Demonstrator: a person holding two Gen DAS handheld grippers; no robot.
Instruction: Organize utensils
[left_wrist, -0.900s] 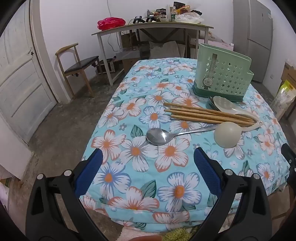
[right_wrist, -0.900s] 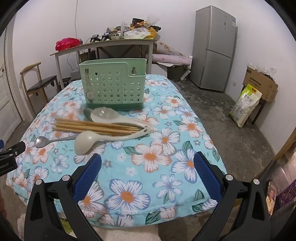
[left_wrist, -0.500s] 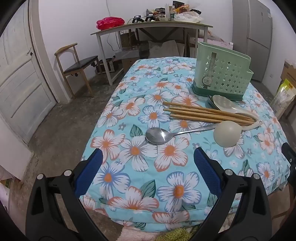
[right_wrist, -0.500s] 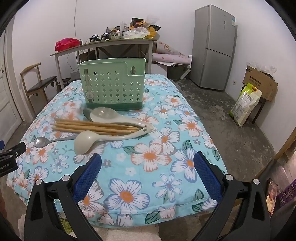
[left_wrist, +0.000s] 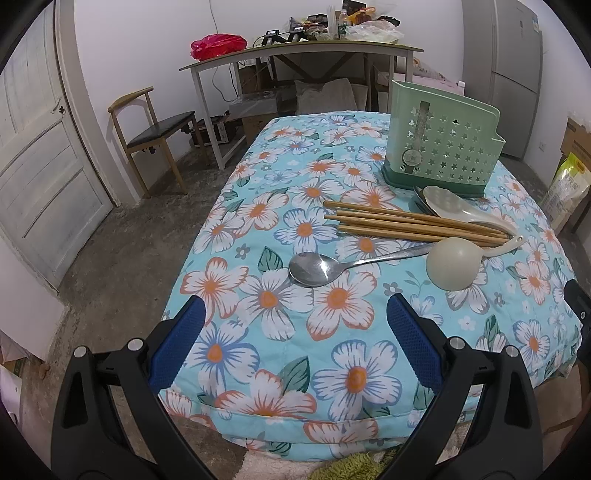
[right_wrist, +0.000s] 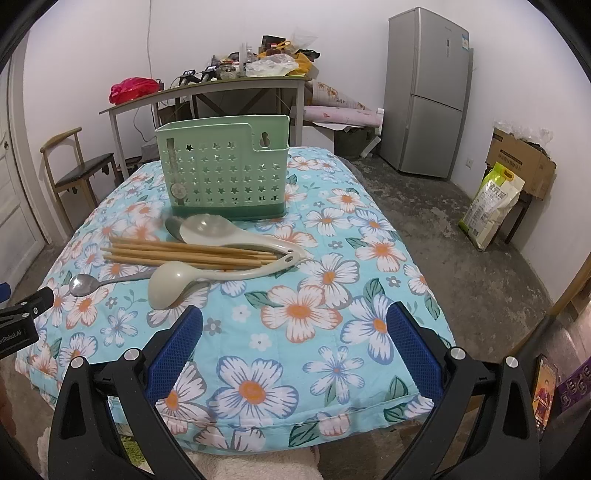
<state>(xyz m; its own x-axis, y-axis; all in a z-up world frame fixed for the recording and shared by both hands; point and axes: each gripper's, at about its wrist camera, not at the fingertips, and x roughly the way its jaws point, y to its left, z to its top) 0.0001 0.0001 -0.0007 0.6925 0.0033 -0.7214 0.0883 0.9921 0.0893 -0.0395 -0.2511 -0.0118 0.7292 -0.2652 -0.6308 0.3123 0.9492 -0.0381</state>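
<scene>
view shift: slight, both wrist cameras | holder: marginally higher in right view | spoon: marginally higher in left view | utensil layout on worktop: no displacement | claw openings: no change

I see a surface under a blue floral cloth carrying a green perforated holder, bamboo chopsticks, a steel spoon, a pale ladle and a rice paddle beside the holder.
</scene>
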